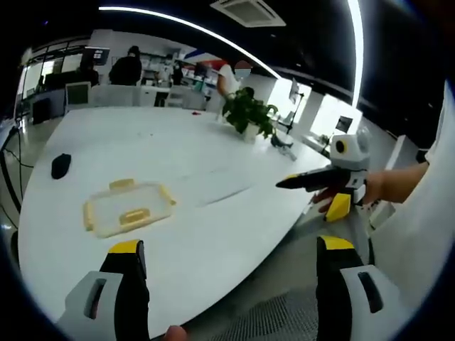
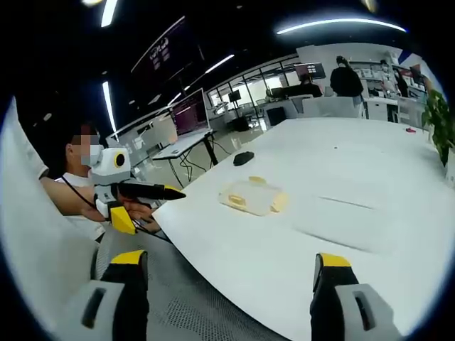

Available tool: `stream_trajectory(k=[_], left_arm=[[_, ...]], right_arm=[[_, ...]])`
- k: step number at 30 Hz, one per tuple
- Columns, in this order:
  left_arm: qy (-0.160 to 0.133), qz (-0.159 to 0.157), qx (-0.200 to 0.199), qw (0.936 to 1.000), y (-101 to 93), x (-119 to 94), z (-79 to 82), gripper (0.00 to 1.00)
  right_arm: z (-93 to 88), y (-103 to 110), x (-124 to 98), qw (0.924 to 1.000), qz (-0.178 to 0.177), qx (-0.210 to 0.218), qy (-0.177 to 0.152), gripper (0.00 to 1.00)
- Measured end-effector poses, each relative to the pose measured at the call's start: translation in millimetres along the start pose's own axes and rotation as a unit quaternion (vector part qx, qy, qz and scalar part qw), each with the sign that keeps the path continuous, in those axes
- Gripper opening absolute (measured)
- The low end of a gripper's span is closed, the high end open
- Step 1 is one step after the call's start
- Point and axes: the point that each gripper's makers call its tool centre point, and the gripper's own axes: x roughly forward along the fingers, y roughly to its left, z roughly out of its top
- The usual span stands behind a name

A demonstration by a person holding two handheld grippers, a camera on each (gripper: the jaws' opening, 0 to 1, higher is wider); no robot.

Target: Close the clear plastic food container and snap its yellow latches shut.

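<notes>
While you hold both tools out over the near edge of the white tabletop (image 1: pixel 213 149), your left gripper (image 1: pixel 231 249) stands with its yellow-tipped jaws spread wide and nothing between them. Ahead of it and a little toward its left jaw, the clear plastic food container (image 1: pixel 129 207) lies flat on the tabletop, well apart from the jaw tips, with its yellow latches (image 1: pixel 134 215) showing along the rim. Farther out beyond the container, a dark computer mouse (image 1: pixel 61 165) rests on the tabletop, and far ahead on the opposite side stands a potted plant (image 1: pixel 249 114). In the left gripper view your right gripper (image 1: pixel 306 182) comes in from the right, held in your hand (image 1: pixel 355 195) at the tabletop's edge, pointing toward the container.

Your right gripper (image 2: pixel 231 273) also has its jaws wide apart and empty. From it, the container (image 2: pixel 254 196) sits ahead, roughly between the lines of the two jaws but well beyond them, untouched by either tool. The mouse (image 2: pixel 243 158) lies farther out past the container. In the right gripper view your left gripper (image 2: pixel 160 190) enters from the left, just off the tabletop's edge.
</notes>
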Motion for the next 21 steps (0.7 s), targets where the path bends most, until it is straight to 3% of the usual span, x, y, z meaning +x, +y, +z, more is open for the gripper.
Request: stream_trajectory(k=[21], left_arm=[[-0.001,-0.002,0.0,1.0,-0.7,-0.2,-0.1,0.99]], right_arm=[[0.7,-1.5,-0.1,1.0,-0.005,-0.002,-0.002,0.97]])
